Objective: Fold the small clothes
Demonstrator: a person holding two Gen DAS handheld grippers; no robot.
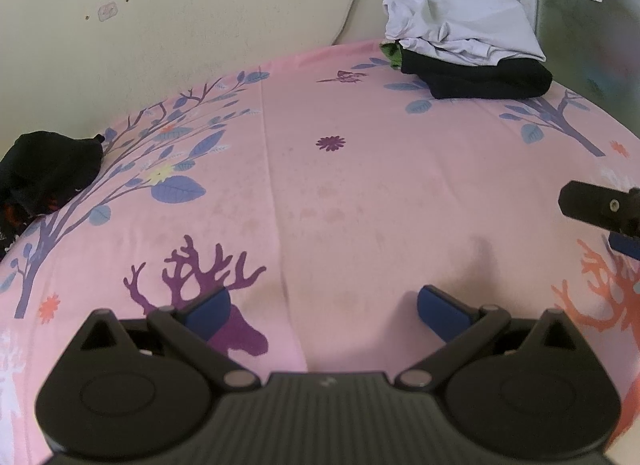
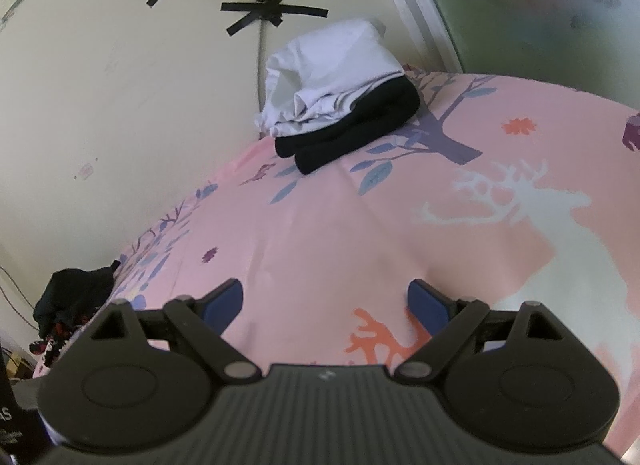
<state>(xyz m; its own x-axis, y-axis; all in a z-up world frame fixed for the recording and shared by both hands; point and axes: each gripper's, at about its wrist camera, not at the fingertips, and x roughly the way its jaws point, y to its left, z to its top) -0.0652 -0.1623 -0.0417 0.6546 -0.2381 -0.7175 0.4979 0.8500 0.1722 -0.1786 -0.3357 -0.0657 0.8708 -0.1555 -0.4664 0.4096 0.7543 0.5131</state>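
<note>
At the bed's far corner by the wall, a stack of folded clothes [image 1: 468, 49] is seen; a crumpled black garment [image 1: 48, 173] lies at the left edge. Both left gripper [image 1: 326, 309] and right gripper [image 2: 324, 301] are held released, fingers apart over the pink bedsheet [image 1: 360, 185], nothing grasped.

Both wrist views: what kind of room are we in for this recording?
Most likely a bedroom. The work surface is a bed with a pink deer-print sheet pushed against a cream wall, clothes stacked in a folded pile at the far corner, and a frosted window beside it.
</note>
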